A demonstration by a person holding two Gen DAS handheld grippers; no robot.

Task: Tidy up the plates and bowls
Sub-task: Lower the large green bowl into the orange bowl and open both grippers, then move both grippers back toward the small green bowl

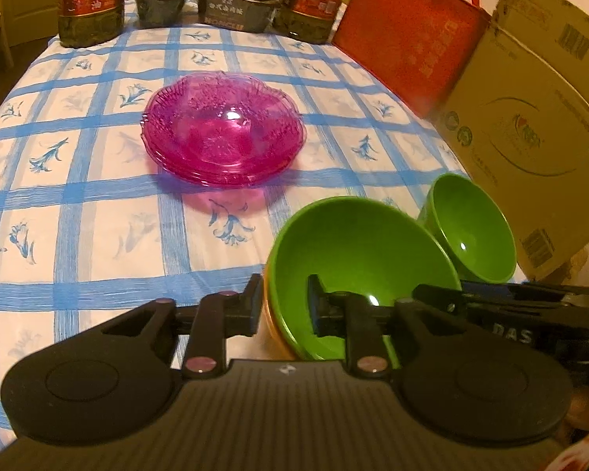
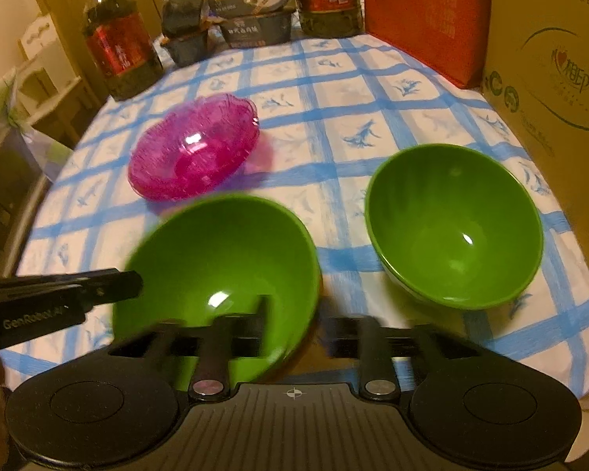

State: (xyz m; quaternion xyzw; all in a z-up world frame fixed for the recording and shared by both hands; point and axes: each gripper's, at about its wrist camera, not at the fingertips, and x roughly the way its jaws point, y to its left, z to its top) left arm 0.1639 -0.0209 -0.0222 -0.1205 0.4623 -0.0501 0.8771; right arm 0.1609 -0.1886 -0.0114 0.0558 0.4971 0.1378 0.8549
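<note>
A green bowl (image 1: pixel 353 247) with an orange outside is tilted above the checked tablecloth (image 1: pixel 98 212). My left gripper (image 1: pixel 284 306) has one finger outside its left rim and one inside. My right gripper (image 2: pixel 296 333) straddles the same bowl's (image 2: pixel 224 251) right rim in the same way. How tightly either grips is unclear. A second green bowl (image 2: pixel 455 227) stands on the cloth to the right and also shows in the left wrist view (image 1: pixel 471 227). A stack of pink glass plates (image 1: pixel 224 129) lies further back; the right wrist view (image 2: pixel 194 153) shows it too.
A cardboard box (image 1: pixel 530 125) and a red bag (image 1: pixel 408 35) line the right side. Oil bottles (image 1: pixel 90 0) and dark food trays (image 1: pixel 235 8) stand along the far edge. Furniture (image 2: pixel 19 117) is beyond the table's left edge.
</note>
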